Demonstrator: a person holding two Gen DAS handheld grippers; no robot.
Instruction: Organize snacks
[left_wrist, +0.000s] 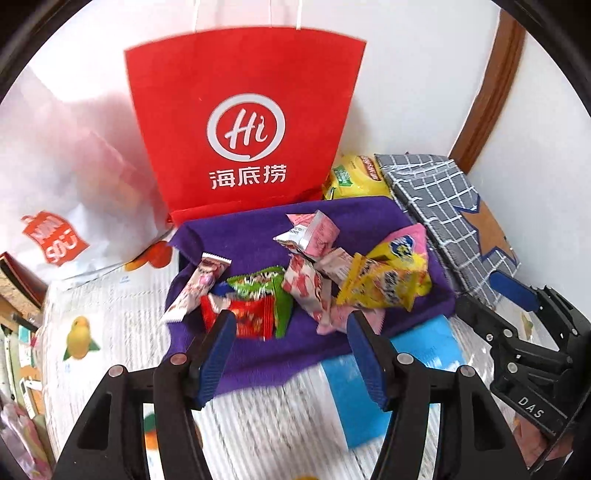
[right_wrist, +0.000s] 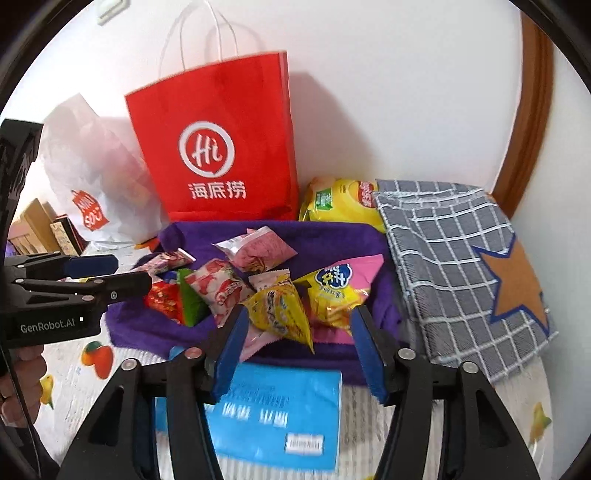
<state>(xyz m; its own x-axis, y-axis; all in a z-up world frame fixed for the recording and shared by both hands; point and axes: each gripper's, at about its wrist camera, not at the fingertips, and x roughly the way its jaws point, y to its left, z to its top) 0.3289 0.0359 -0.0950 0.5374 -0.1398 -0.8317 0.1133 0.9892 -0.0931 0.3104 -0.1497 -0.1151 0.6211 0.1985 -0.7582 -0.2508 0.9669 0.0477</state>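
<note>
Purple cloth carries the heaped snack packets, both grippers, left and right, hanging released above its near edge. Red paper bag stands at twelve o'clock, checked fabric at two, blue packet at six.

Two near, downward-tilted wrist views sharing the purple cloth

White wall behind, evenly lit. Brown wood trim at 2 o'clock. Tablecloth w/ fruit & bird print. Cluttered boxes at 9 o'clock.
</note>
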